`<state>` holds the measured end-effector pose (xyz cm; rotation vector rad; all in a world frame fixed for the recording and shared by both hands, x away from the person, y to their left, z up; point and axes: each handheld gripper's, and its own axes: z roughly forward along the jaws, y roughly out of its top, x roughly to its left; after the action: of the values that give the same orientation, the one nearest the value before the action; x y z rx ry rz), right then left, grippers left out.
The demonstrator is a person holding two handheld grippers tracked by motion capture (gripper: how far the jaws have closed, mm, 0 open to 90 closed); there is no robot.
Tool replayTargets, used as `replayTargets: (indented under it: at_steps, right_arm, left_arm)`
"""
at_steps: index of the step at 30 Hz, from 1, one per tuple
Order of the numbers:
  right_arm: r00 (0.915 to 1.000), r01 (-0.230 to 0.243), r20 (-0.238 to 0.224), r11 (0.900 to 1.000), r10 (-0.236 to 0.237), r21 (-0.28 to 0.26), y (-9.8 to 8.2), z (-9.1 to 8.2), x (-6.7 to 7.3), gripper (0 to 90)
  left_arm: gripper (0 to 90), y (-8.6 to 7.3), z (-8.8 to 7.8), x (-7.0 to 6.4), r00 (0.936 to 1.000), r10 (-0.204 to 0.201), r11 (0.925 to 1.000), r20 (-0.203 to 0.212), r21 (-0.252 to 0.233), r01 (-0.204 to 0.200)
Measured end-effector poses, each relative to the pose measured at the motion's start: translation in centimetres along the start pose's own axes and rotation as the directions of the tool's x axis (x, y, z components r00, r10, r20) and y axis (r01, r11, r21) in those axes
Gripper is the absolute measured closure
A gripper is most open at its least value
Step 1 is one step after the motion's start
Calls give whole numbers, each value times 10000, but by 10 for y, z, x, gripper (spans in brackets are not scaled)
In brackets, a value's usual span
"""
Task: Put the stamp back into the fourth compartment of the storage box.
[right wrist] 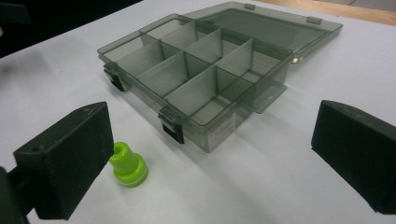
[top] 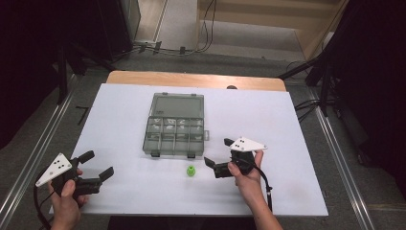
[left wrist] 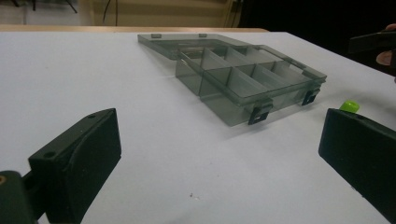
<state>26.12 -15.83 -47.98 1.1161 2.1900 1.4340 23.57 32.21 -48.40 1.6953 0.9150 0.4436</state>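
Right gripper (top: 216, 153) hovers with jaws wide, the green plastic bushing (top: 191, 171) just at its 9 o'clock on the white table (top: 287, 143). I judge this the approach (pickup not yet made): next, close on the bushing. Left gripper (top: 98, 165), also wide, waits at 8 o'clock. Right gripper view reveals the bushing's hollow top (right wrist: 128, 164); the compartment box (top: 174, 129) lies open.

The peg (right wrist: 127, 164) is standing on the table (right wrist: 261, 186) just beside the right gripper's (right wrist: 205, 154) left jaw, with the open compartment box (right wrist: 196, 79) lying beyond it, ahead of both jaws.
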Motion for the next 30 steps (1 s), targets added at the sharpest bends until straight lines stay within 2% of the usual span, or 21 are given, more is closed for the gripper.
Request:
replayTargets:
  at_steps: [2,9,16,19,26,30]
  right_arm:
    - [10000,67,-48,10000,-67,45,1,2,3,0]
    - [9994,235,-252,9992,-227,331,3,8,11,0]
    - [9969,495,-648,9962,-449,718,1,15,19,0]
    - [9951,683,-777,9938,-615,875,1,17,23,47]
    - [9916,702,-1171,9892,-551,1290,-1,24,29,53]
    - [9934,669,-1030,9852,-510,1575,-3,29,32,257]
  left_arm:
    - [0,-1,2,-1,9999,-35,10000,132,-44,36]
    - [0,-3,3,0,9998,-14,10000,180,-32,14]
    - [0,-4,5,-1,9993,91,10000,350,19,-92]
    - [0,-5,6,-1,9993,93,10000,371,5,-93]
    - [0,-5,6,0,9990,46,10000,456,-11,-46]
    - [0,-5,6,0,9989,45,10000,462,-15,-44]
